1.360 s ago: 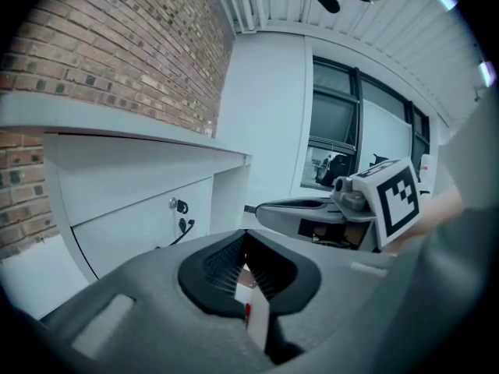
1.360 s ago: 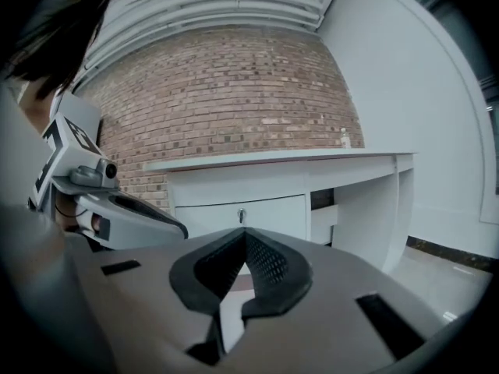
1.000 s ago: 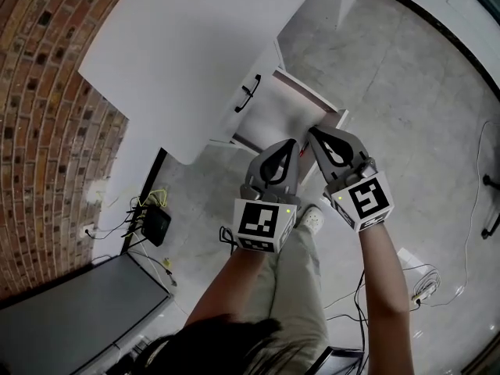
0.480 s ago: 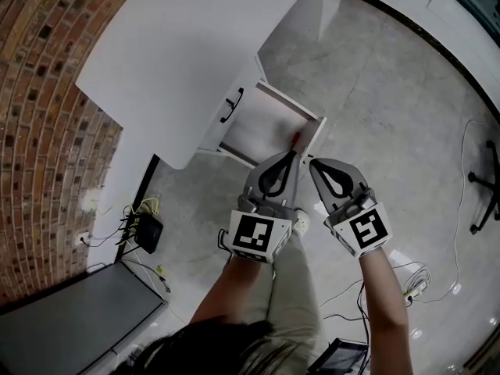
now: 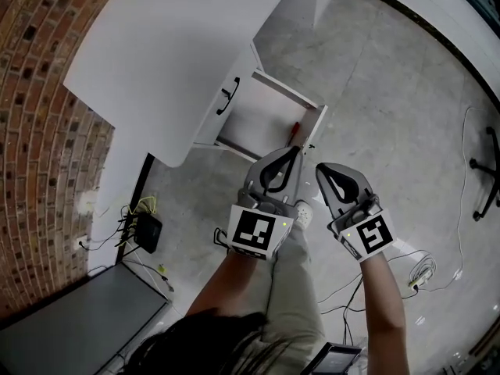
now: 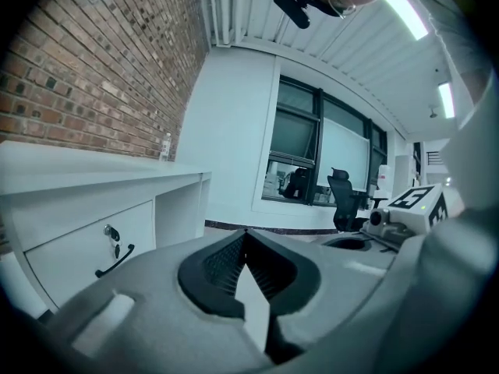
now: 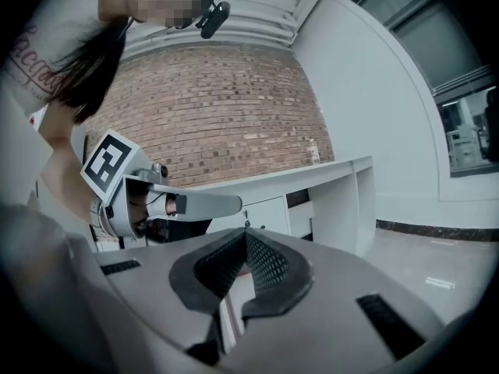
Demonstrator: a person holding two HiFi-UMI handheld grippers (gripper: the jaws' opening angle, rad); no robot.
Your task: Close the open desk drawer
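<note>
The left gripper (image 5: 296, 150) hid one corner of the drawer (image 5: 264, 112); the red item (image 5: 294, 130) inside was perhaps a pen. That gripper and the right gripper (image 5: 319, 168) sat closed, empty.

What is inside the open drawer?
The drawer shows a bare white floor and one small red thing near its front end, too small to tell what it is. Whatever sits further back is covered by the desk.
</note>
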